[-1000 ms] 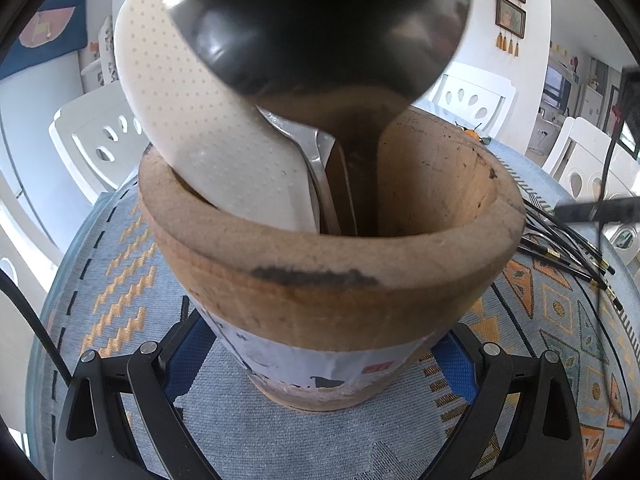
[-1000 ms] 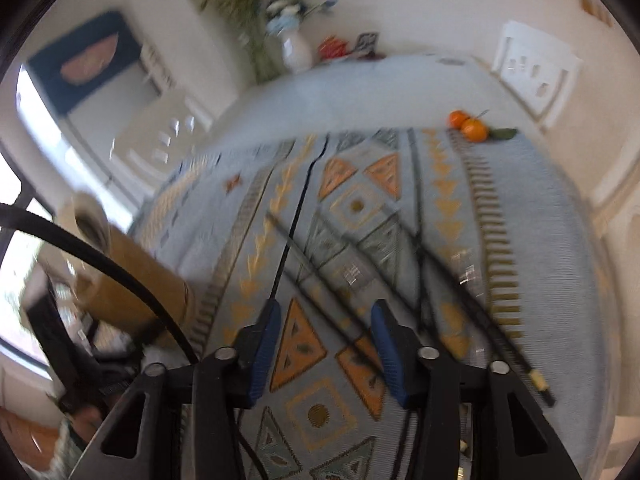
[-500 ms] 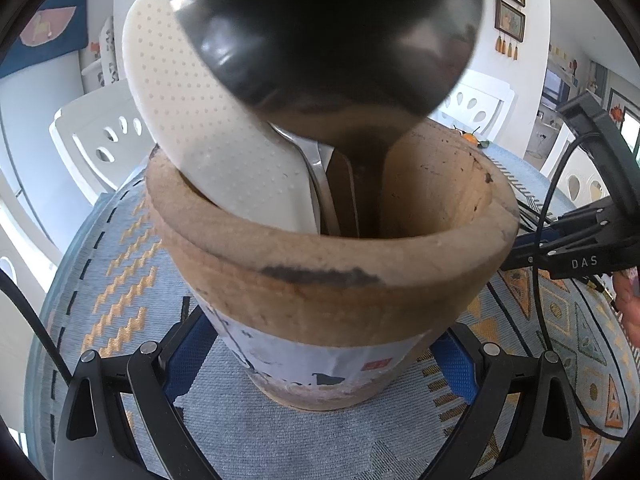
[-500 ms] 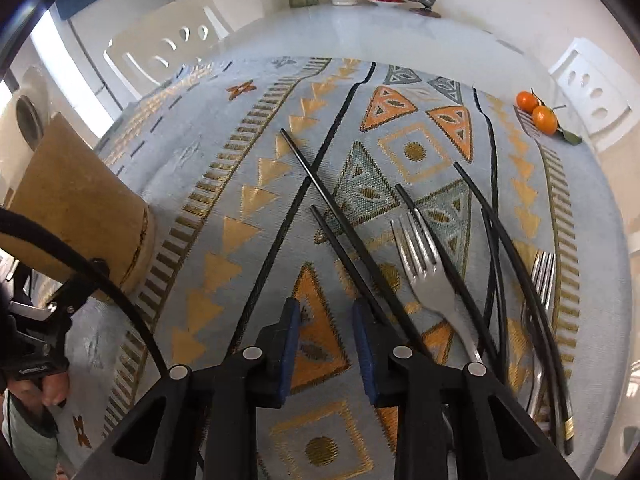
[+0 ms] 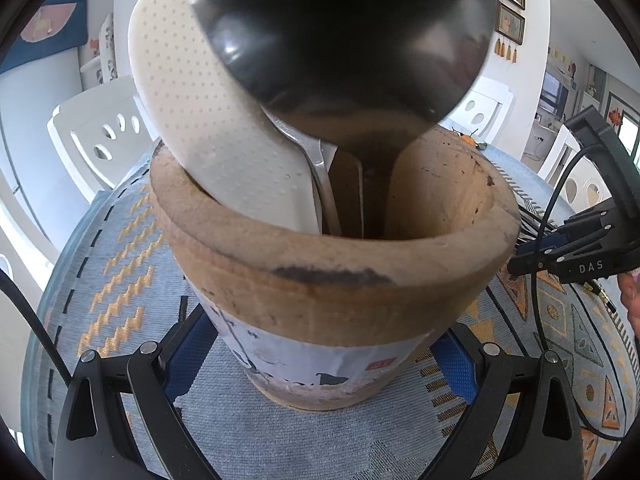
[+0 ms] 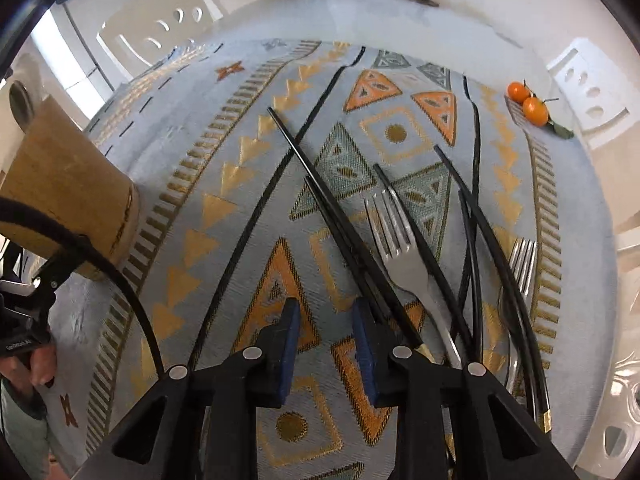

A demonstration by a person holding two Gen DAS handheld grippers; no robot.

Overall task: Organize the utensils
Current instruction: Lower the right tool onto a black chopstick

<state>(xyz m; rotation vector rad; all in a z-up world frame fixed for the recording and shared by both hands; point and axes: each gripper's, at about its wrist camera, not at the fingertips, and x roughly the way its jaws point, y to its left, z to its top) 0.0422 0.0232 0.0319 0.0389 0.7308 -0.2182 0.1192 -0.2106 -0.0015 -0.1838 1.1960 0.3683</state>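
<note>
- My left gripper was wrapped around the foot of the wooden pot, a blue pad on either side against its base – pinching it, as far as I could see.
- Straight ahead of that tool and above it, the pot stood upright on the patterned cloth, crammed with a big dark ladle, a white dotted paddle and a steel handle between the two.
- My right gripper pointed steeply down at the cloth, its jaws having just been closing; they stood narrowly apart with only bare cloth between the pads, gripping nothing.
- Just off its right finger ran two black chopsticks, slanting away ahead; the nearer ends slipped behind that finger, so I couldn't tell if they touched.
- Further right of the tool lay a fork, tines pointing away, then more black chopsticks and a second fork tangled among them.
- Far ahead to the right sat two oranges at the cloth's edge.
- Off to the left of the right tool, the pot leaned into view.
</note>
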